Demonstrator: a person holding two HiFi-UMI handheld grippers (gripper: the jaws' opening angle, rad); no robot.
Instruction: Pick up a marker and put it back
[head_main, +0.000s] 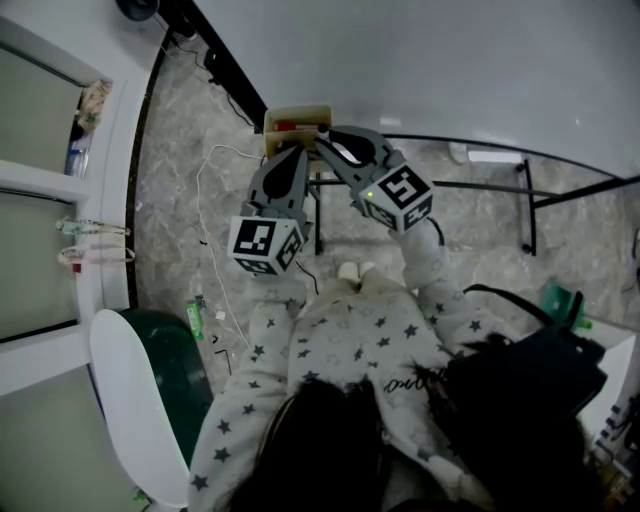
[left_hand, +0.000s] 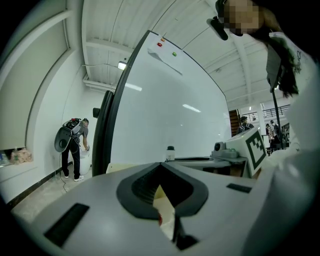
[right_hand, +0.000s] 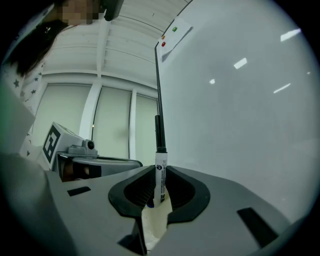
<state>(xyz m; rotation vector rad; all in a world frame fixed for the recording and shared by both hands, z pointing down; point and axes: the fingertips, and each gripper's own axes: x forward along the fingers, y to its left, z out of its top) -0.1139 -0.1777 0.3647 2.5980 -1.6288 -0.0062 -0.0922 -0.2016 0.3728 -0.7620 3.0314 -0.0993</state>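
1. Marker (right_hand: 160, 179), white barrel with black cap: held upright between the pads of the right gripper (right_hand: 160, 172), jaws closed onto the barrel, cap end clear above them.
2. Right gripper, head view (head_main: 325, 137): tips at the right-hand end of the wooden tray (head_main: 297, 116), just beside the lower edge of the whiteboard (head_main: 450, 70).
3. Left gripper (left_hand: 160, 165): jaws drawn together at the tips, nothing between the pads. In the head view (head_main: 296, 152) it points at the tray's near edge, close alongside the right gripper.
4. Tray contents: one red item (head_main: 285, 126) toward the left end, probably another marker. The rest is too small to read.
5. Progress, as judged: pick-up done, since the marker is in a firm hold. Left to do are lowering it into the tray and opening the jaws.
6. Edges: the whiteboard face stands close on the marker's right side in the right gripper view, so a tilt that way would likely touch the board. No counter is in view; the tray's rim is the only ledge.
7. Open room: free space toward the person and above the tray, little sideways with the two grippers so near. Stand legs (head_main: 527, 205) and cables (head_main: 205, 190) lie well below, clear of the work.
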